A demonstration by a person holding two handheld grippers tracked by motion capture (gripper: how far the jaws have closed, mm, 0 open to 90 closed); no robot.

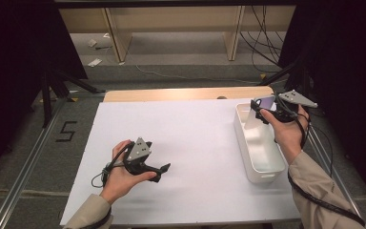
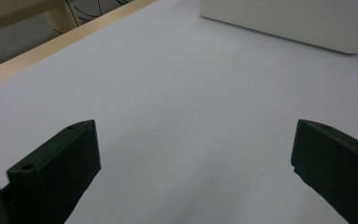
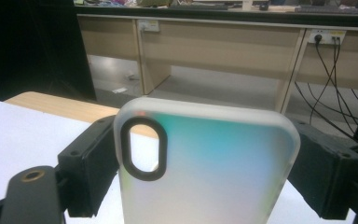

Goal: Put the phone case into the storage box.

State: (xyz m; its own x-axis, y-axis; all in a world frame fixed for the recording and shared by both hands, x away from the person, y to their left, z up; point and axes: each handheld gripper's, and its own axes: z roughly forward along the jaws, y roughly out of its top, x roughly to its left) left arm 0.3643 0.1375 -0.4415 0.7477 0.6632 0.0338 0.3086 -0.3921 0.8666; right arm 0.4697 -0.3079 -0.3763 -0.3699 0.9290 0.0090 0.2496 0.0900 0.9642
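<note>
Two grippers are at work over the white surface. The right gripper, held up at the far right, has its jaws clamped on the sides of a translucent phone case, which stands upright above the far end of a white plastic bin; the case's oval camera cutout sits at its upper left in the right gripper view. The left gripper rests low at the near left, well apart from the bin, its jaws spread wide with nothing between them.
</note>
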